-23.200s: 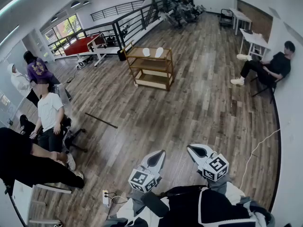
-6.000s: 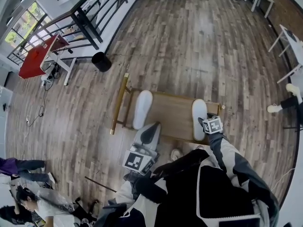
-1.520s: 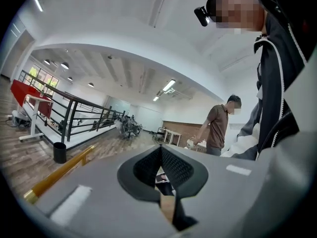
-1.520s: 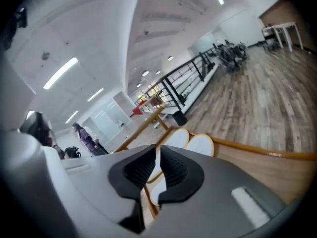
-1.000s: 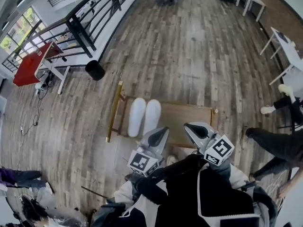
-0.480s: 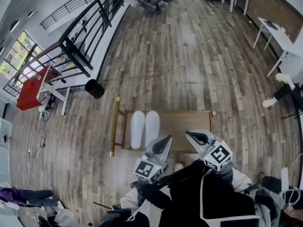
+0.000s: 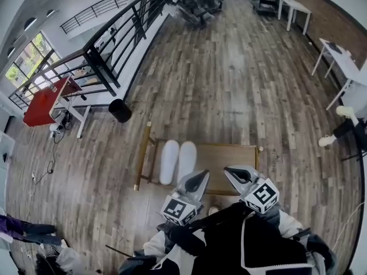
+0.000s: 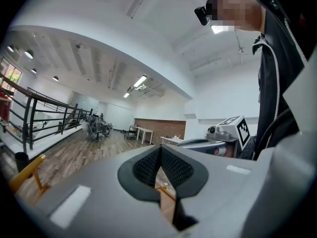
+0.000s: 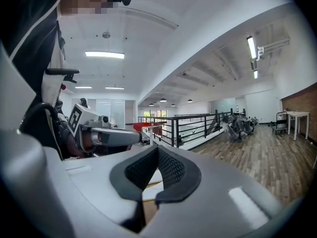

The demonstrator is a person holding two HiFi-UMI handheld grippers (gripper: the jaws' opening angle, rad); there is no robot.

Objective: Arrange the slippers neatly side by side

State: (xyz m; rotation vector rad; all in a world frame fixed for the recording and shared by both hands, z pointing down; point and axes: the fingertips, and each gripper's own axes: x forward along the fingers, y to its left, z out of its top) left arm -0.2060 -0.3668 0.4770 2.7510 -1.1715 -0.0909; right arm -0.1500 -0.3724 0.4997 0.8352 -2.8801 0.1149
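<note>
Two white slippers (image 7: 178, 161) lay side by side on the wooden shelf (image 7: 229, 156), at its 9 o'clock end. Left claw (image 7: 201, 176) and right claw (image 7: 229, 171) were both closed and empty, at the slippers' 4 o'clock.

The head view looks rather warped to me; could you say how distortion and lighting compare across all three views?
Head view: strong fisheye, the railing and floorboards bow outward; even light, the slippers sharp. Left gripper view: black rounded corners, a ceiling lamp blown out. Right gripper view: same dark corners, bright ceiling strips.
</note>
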